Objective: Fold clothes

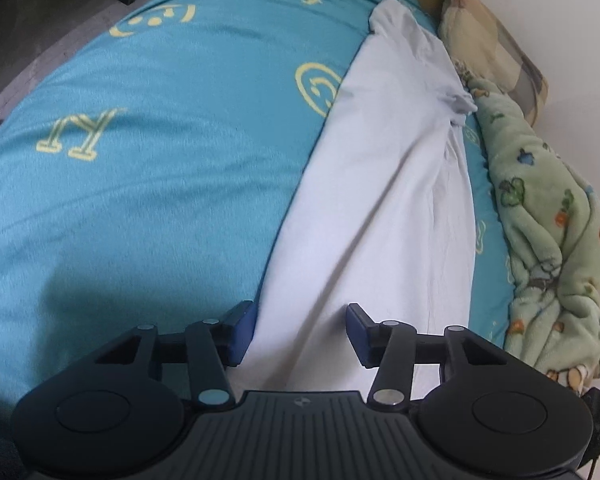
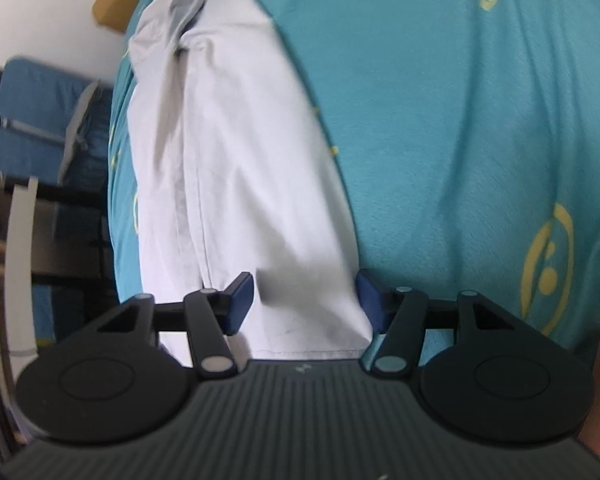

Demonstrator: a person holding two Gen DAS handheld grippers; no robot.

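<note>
A white garment [image 1: 384, 184] lies folded lengthwise in a long strip on a teal bedspread [image 1: 160, 184] with yellow prints. My left gripper [image 1: 300, 334] is open, its blue pads on either side of the strip's near end, just above the cloth. The same garment [image 2: 236, 168] shows in the right wrist view, running away from me on the bedspread [image 2: 460, 152]. My right gripper [image 2: 306, 304] is open over the strip's other end, near its hem edge. Neither gripper holds cloth.
A green patterned blanket [image 1: 548, 240] is bunched along the bed's right side, with a beige plaid pillow [image 1: 496, 40] beyond it. A blue chair or bag [image 2: 48, 120] and furniture stand off the bed's left edge. A wooden headboard [image 2: 116, 8] is at the back.
</note>
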